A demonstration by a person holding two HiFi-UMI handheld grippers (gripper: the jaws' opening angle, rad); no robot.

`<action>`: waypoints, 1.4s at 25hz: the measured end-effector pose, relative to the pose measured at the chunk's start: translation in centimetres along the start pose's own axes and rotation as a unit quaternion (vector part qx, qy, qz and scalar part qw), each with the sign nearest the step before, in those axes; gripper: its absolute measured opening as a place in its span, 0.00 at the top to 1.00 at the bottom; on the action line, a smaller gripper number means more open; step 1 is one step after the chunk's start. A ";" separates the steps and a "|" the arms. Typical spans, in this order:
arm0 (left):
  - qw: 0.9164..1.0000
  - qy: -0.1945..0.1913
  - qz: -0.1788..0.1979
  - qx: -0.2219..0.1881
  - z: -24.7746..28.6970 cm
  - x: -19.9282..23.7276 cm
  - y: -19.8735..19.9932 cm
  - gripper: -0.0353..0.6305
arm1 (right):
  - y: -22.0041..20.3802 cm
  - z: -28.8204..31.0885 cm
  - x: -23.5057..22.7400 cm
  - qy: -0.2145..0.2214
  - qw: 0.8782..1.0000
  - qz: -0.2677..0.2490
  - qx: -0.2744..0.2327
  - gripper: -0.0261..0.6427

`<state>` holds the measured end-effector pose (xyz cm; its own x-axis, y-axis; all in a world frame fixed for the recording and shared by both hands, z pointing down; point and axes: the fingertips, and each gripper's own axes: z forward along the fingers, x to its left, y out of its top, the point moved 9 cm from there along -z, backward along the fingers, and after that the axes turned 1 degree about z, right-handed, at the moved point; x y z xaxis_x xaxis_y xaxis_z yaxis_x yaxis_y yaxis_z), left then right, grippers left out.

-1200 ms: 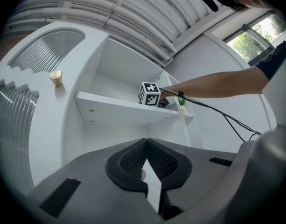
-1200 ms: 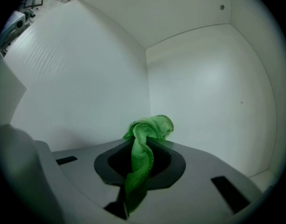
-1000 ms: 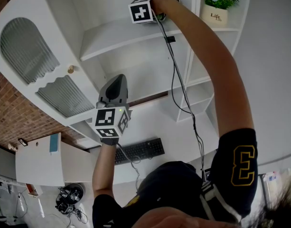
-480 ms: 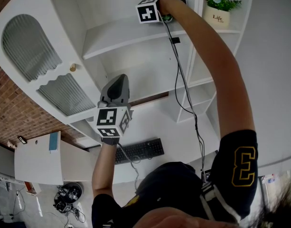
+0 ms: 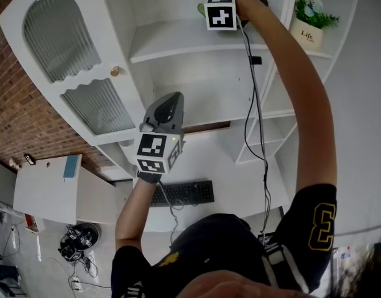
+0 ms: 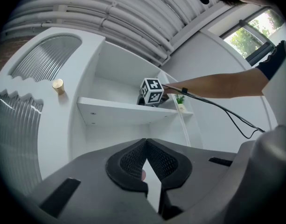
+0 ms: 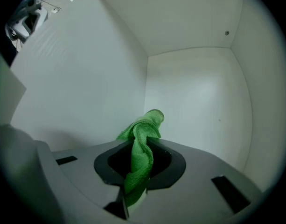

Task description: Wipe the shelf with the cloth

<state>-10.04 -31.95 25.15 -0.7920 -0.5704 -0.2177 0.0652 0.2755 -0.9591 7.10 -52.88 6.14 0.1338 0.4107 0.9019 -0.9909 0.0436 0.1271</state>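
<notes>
Fingers of the right gripper (image 7: 142, 147) clamp the cloth (image 7: 145, 125) inside the shelf (image 5: 184, 39) bay; left gripper (image 6: 145, 146) closed, empty. Wiping stage: next, press down and sweep.

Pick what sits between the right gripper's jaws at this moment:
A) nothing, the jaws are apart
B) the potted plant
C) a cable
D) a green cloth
D: in the right gripper view, the green cloth is pinched between the shut jaws of the right gripper, its bunched end sticking out towards the white corner.
</notes>
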 end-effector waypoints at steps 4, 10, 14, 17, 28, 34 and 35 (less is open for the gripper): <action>1.000 0.008 -0.004 0.003 -0.5 0.2 -0.1 0.92 | 3.0 -2.8 -0.5 -0.006 0.997 0.007 -0.070 0.89; 1.000 0.020 0.001 0.006 -1.6 0.3 0.1 0.92 | 9.6 -6.6 0.1 0.026 0.986 0.017 -0.164 0.89; 0.999 0.032 0.003 0.008 -2.5 0.5 0.2 0.92 | 14.1 -9.0 1.1 0.061 0.975 0.009 -0.215 0.89; 0.999 0.037 0.004 0.009 -2.9 0.6 0.1 0.92 | 16.4 -9.8 1.7 0.071 0.974 0.001 -0.214 0.89; 0.999 0.038 -0.015 0.015 -2.9 0.7 -0.9 0.92 | 19.2 -9.7 3.4 0.104 0.958 0.017 -0.268 0.89; 1.000 0.009 -0.017 0.011 -1.6 -0.9 -1.5 0.92 | 19.4 -9.7 4.1 0.110 0.955 0.016 -0.274 0.89; 1.000 0.007 -0.017 0.011 -1.5 -1.1 -1.7 0.92 | 19.4 -9.7 4.2 0.111 0.954 0.020 -0.278 0.89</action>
<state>-10.20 -30.67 27.32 -0.8019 -0.5690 -0.1820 0.0507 0.2387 -0.9698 -11.67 -41.46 8.33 0.1502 0.6019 0.7843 -0.8575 0.4742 -0.1997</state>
